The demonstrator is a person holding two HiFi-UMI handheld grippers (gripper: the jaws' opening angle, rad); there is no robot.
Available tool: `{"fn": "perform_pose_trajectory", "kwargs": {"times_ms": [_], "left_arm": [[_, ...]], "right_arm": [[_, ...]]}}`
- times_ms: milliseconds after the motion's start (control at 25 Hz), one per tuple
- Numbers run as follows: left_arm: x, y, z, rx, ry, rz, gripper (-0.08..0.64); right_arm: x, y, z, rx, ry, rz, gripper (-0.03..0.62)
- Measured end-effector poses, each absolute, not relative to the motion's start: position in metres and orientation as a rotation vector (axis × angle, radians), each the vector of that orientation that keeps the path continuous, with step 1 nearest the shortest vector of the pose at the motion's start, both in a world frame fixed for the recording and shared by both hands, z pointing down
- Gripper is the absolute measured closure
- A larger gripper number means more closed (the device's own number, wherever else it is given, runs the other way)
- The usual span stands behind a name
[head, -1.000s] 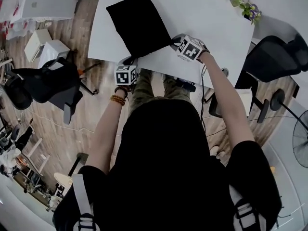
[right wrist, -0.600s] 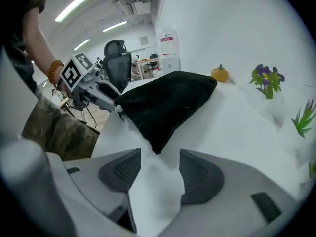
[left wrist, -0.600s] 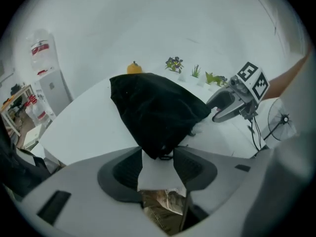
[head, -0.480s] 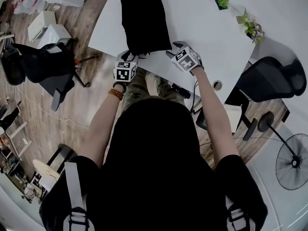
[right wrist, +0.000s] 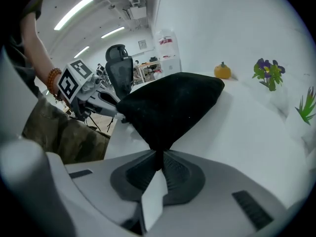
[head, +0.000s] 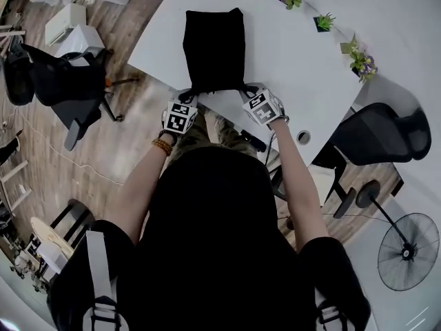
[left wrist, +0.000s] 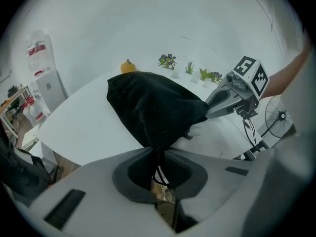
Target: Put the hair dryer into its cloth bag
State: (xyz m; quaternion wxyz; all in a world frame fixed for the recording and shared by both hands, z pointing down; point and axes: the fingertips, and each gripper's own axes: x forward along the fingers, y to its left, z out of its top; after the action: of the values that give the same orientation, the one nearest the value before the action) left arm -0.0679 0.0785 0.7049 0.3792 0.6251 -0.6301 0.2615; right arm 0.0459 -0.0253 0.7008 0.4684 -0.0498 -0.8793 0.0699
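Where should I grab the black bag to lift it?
By its near end, a corner per side, coming from the table's front edge: the bag lies lengthwise with that loose end at the edge. The left tongs and right tongs have just closed on it there.

Office, white desk (head: 296,61), black swivel chairs (head: 58,81), water dispenser (left wrist: 39,53), ceiling strip lights (right wrist: 74,11)
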Motion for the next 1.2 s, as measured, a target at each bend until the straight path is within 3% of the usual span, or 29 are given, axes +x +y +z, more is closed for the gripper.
{"fn": "perform_pose_trajectory", "kwargs": {"times_ms": [440,880,1200], "left_arm": [[-0.086,0.026,0.554,1.903,-1.614,0.178,0.520],[-0.112,-0.030,0.405,2.062,-1.667,-0.177,0.520],[-0.112,-0.093,0.404,1.989,-1.677,-0.039,0.520]], "right_arm": [[0.028,-0.052,0.573,-0.148,-2.493,0.666,0.546],[0.019,-0.097,0.418,-0.206,-2.827,0.842,0.546],[0.018,-0.162,0.414,0.109,-2.758,0.856,0.546]]}}
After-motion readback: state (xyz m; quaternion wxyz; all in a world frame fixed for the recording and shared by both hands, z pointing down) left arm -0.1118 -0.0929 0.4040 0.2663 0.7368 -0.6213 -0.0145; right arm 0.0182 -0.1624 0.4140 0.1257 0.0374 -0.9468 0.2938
